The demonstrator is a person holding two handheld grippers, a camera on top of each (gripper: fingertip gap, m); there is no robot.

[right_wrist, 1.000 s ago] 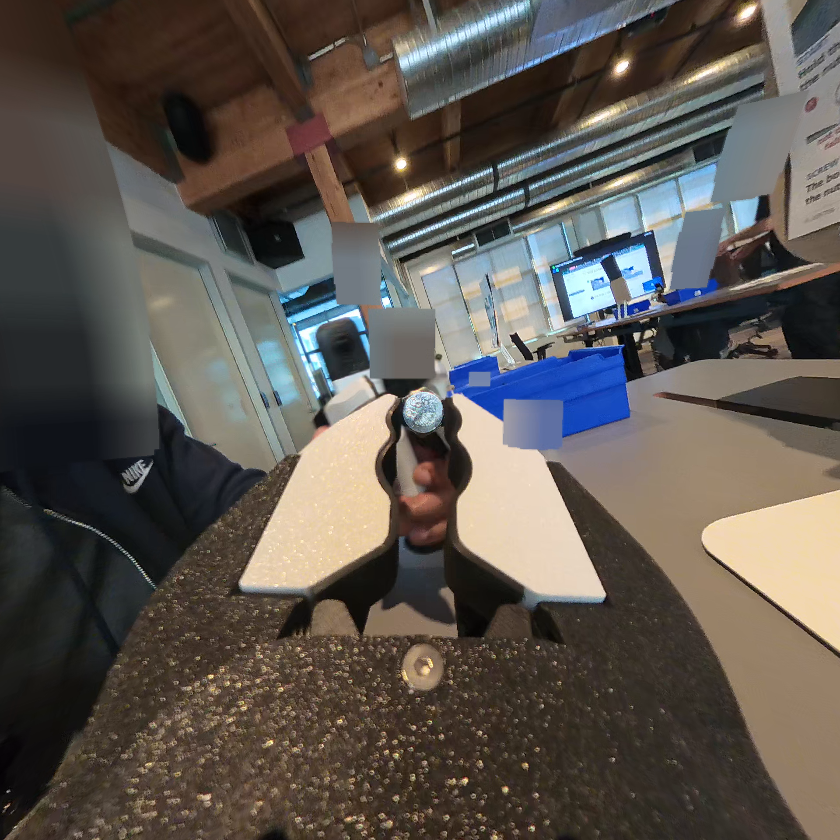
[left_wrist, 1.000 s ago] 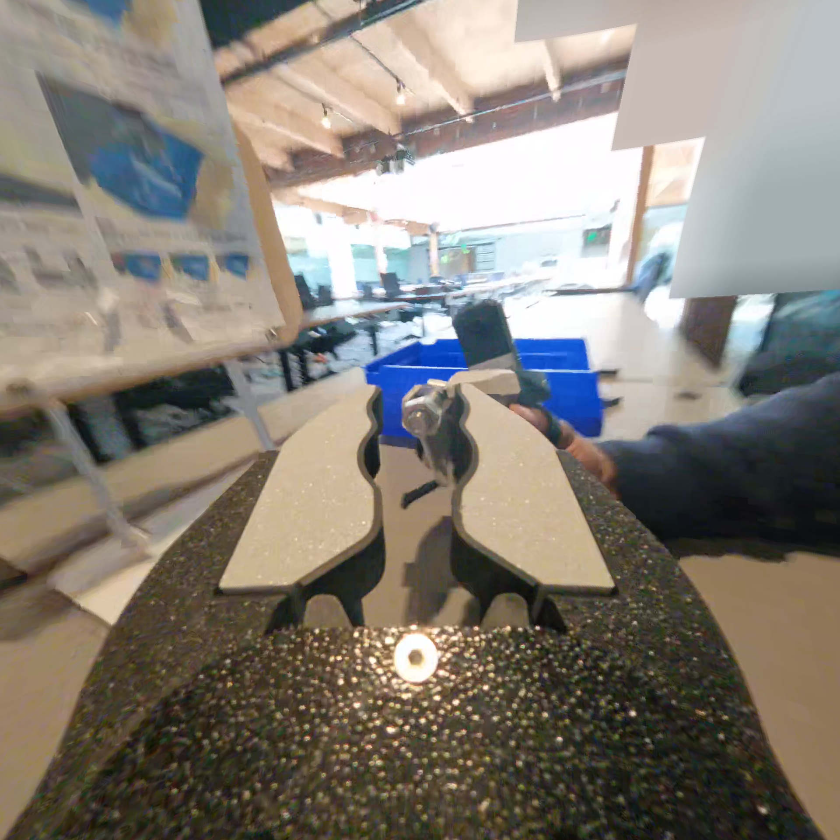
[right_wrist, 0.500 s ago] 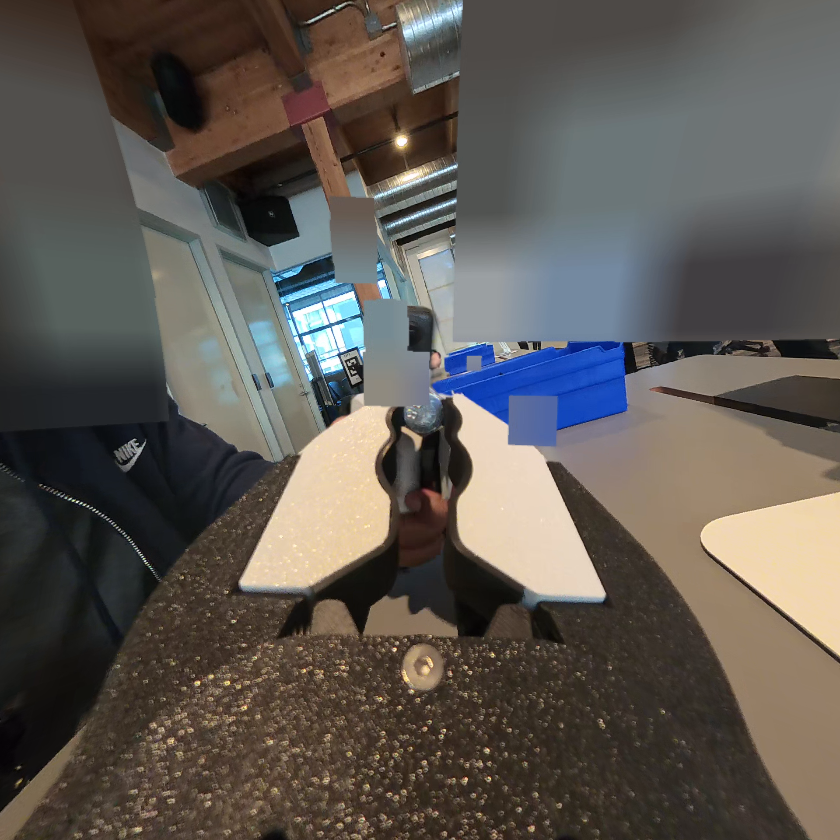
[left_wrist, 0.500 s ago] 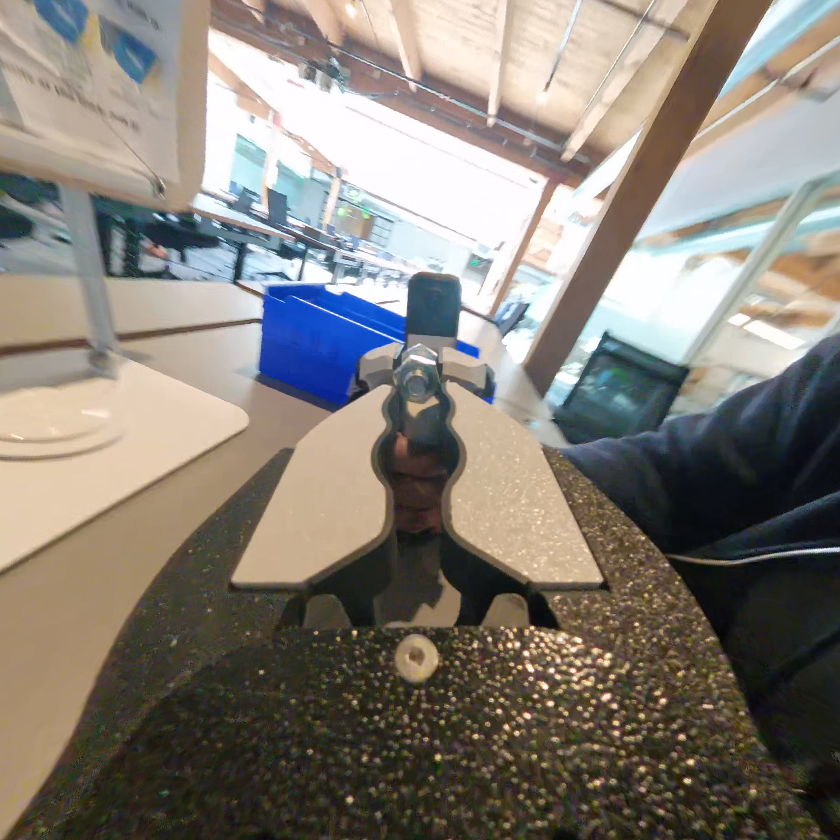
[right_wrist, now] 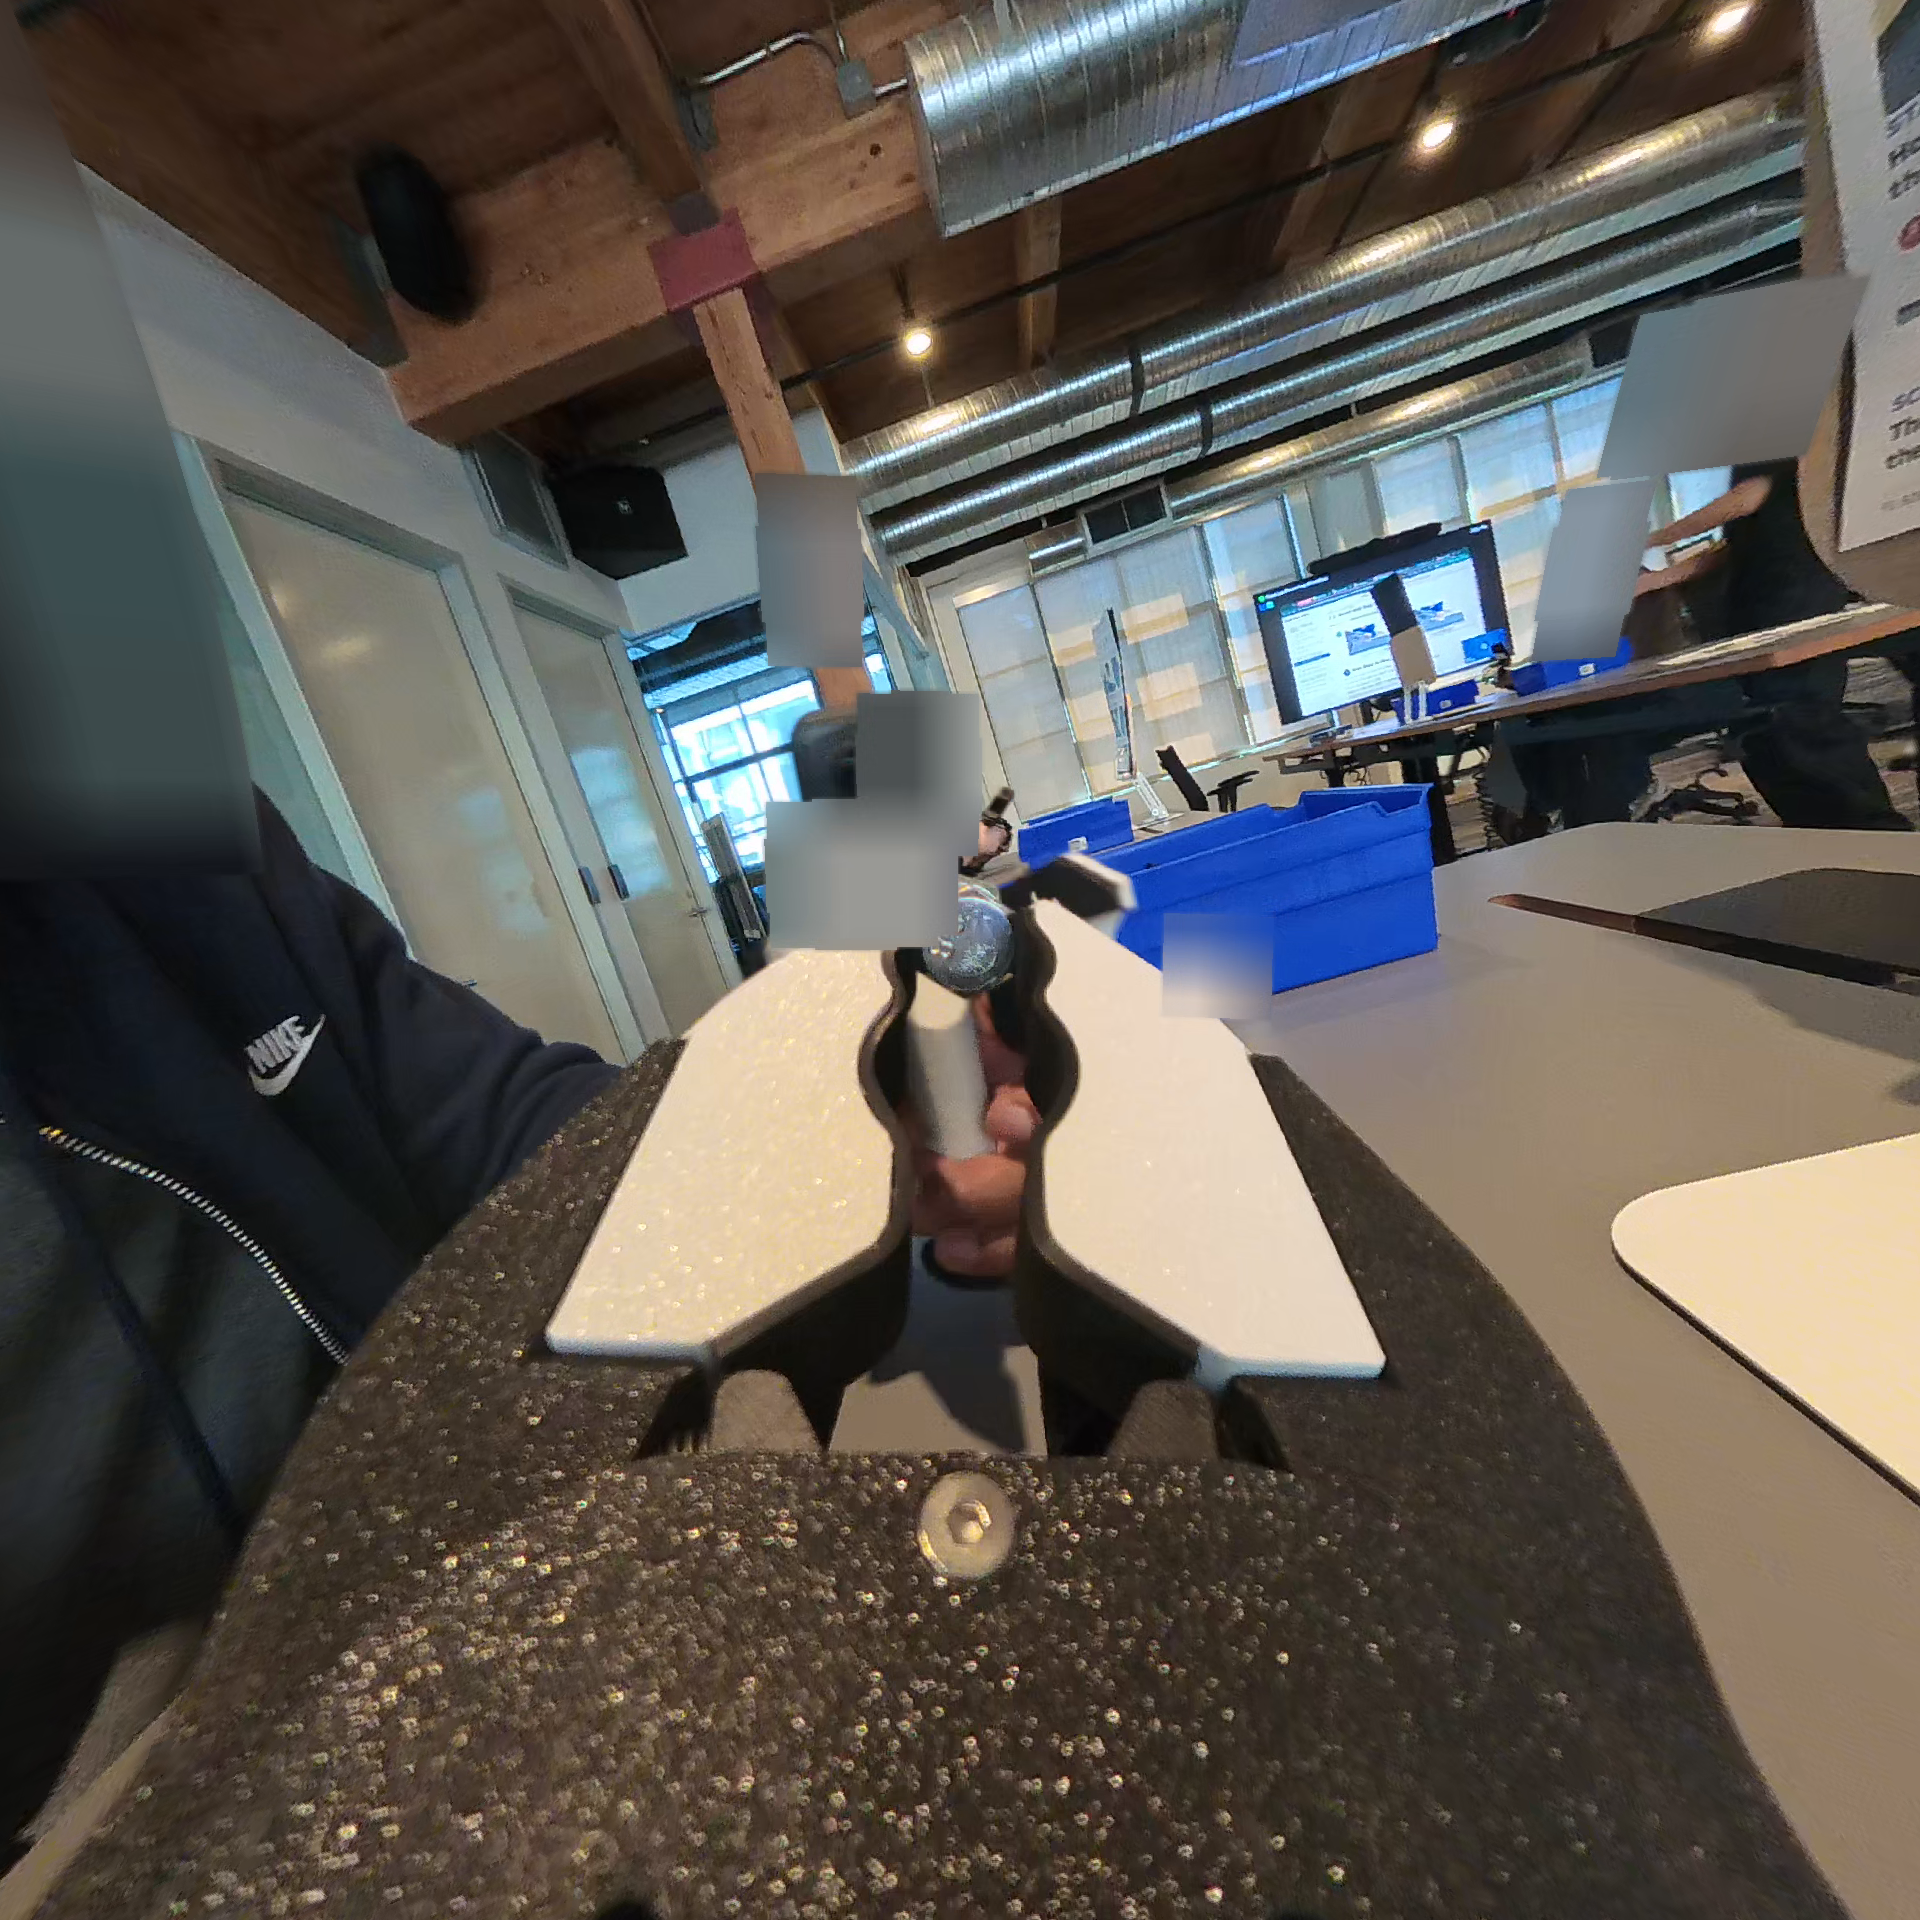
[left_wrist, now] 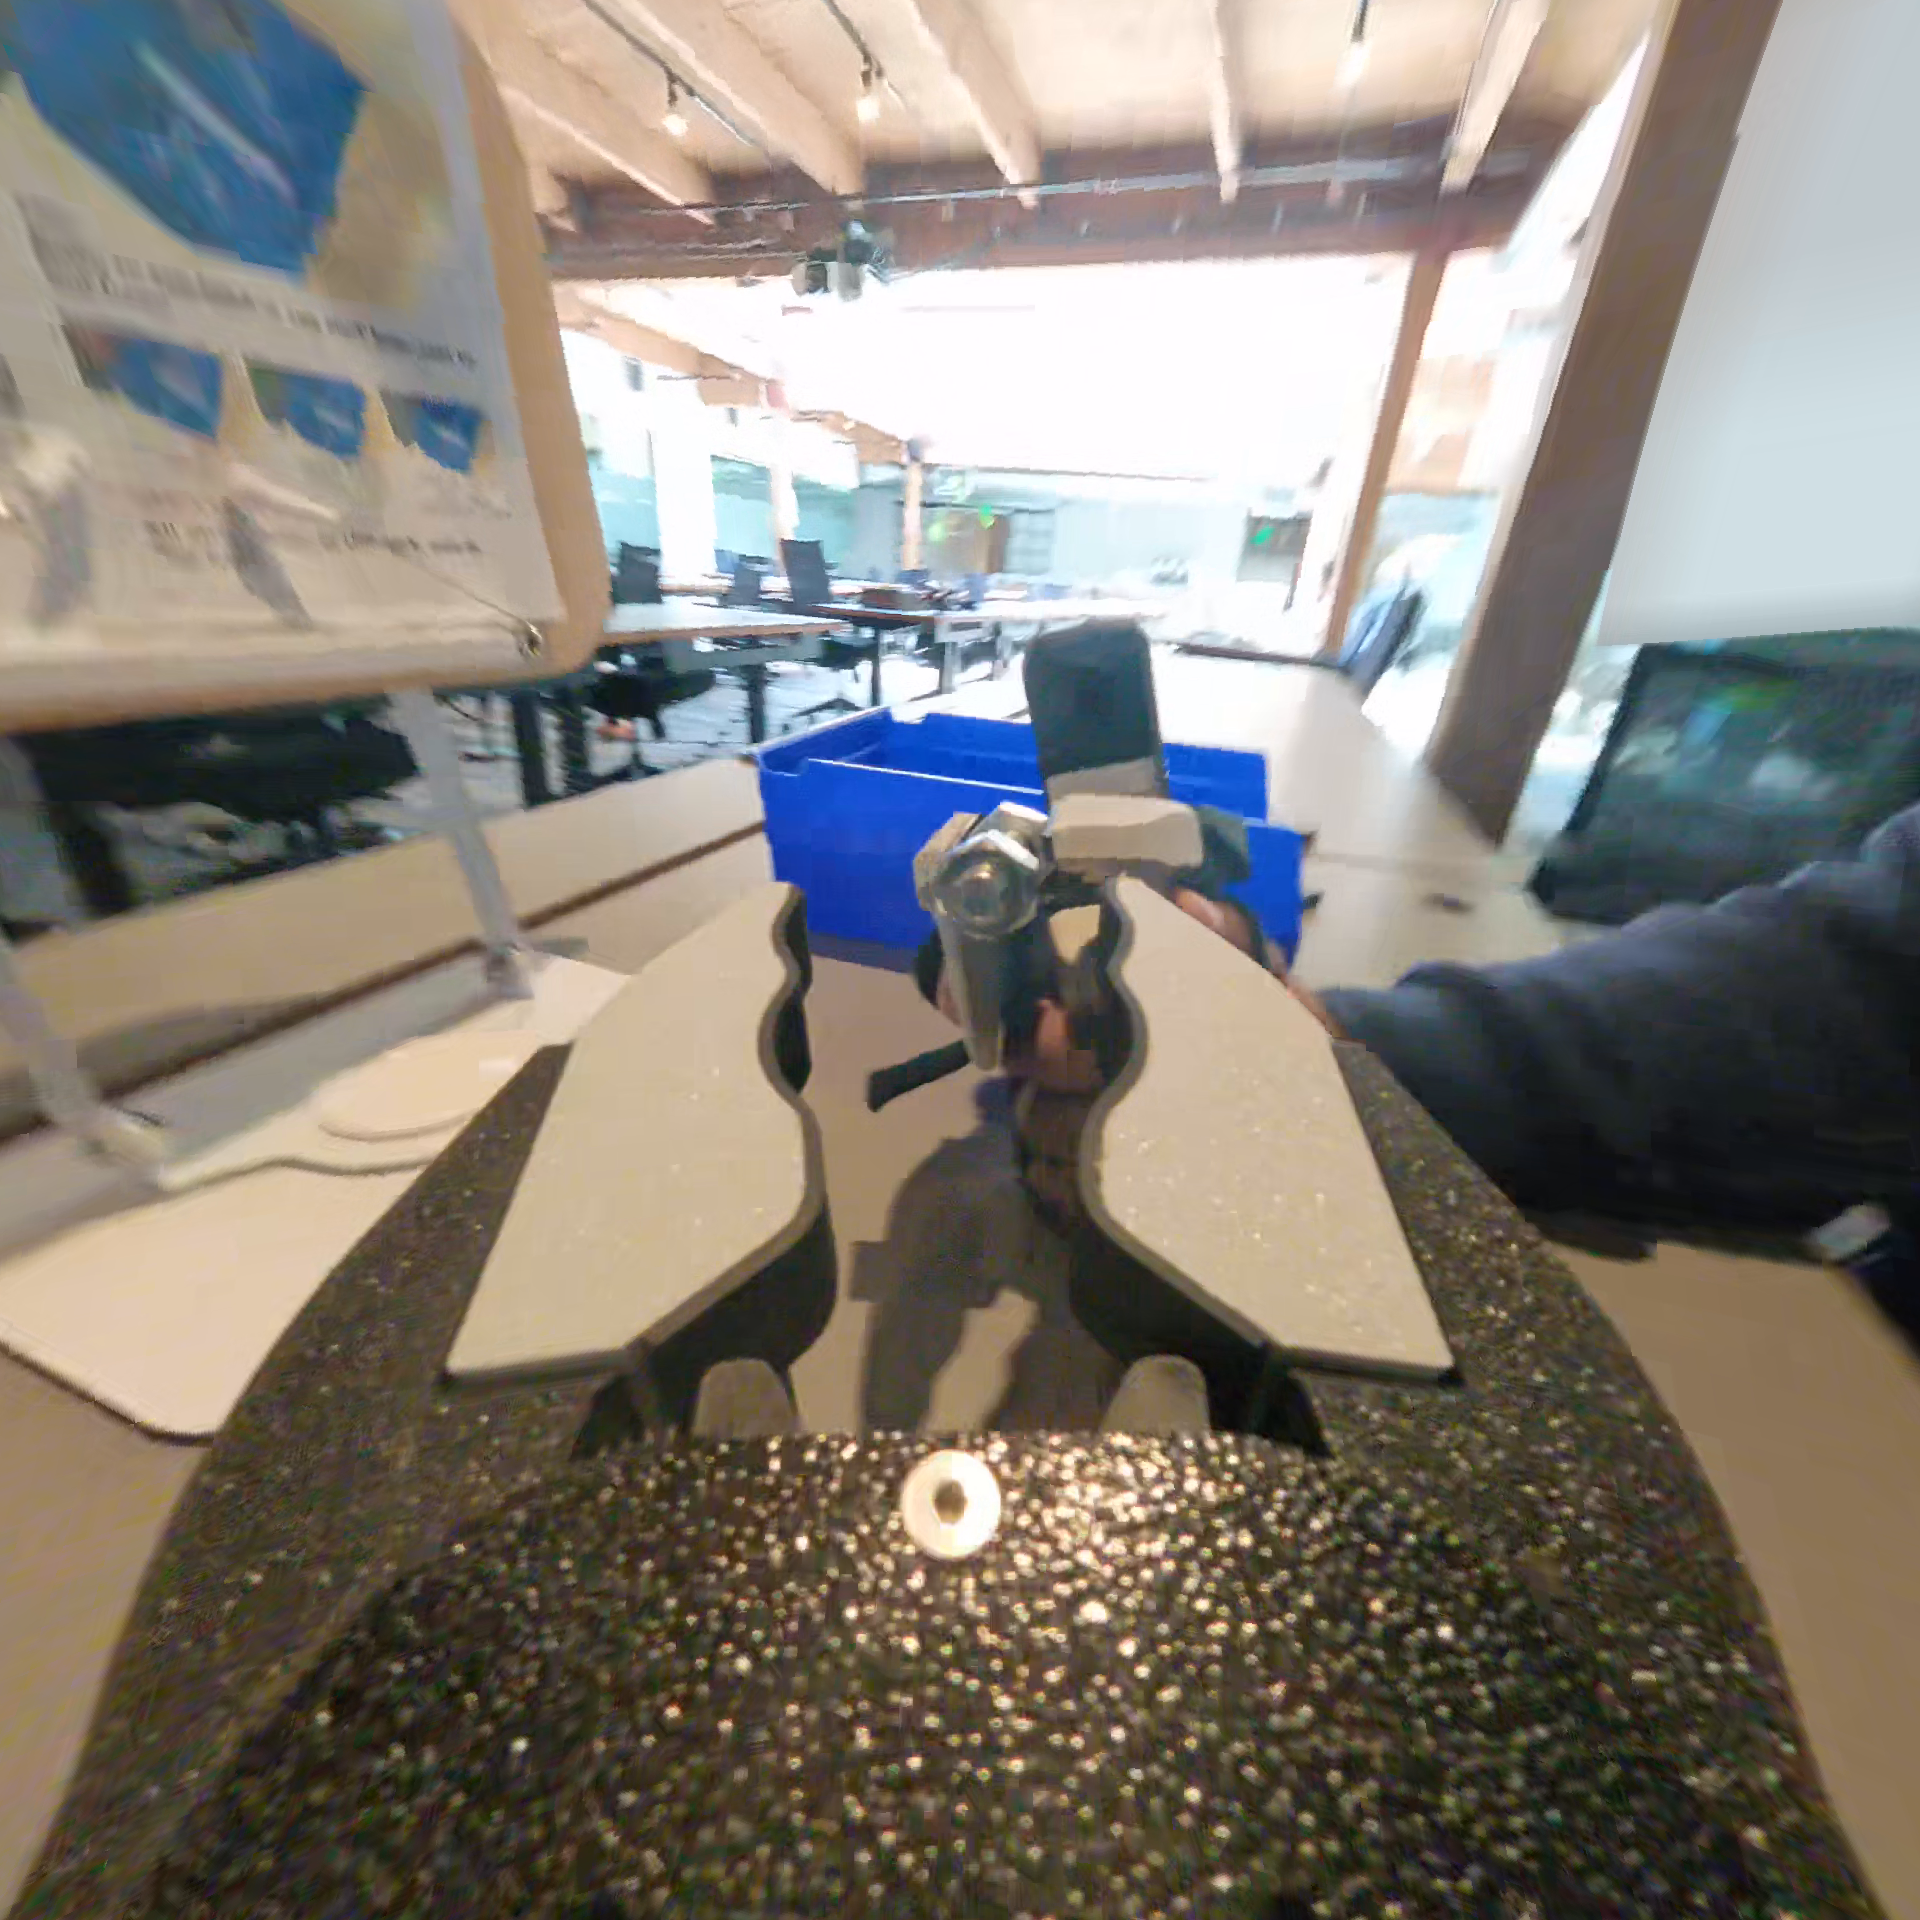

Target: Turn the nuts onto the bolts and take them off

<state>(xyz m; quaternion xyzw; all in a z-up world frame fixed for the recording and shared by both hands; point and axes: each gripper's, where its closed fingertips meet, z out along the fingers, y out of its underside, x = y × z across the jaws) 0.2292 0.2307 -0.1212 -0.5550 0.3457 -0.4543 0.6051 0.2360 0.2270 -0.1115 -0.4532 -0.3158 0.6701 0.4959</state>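
Mid-turn on the threading step: the right gripper clamps the bolt while the left gripper, parted and empty, must close around the nut just beyond it.

A grey table carries a blue bin, a white mat near its right edge, and a dark flat board farther back.
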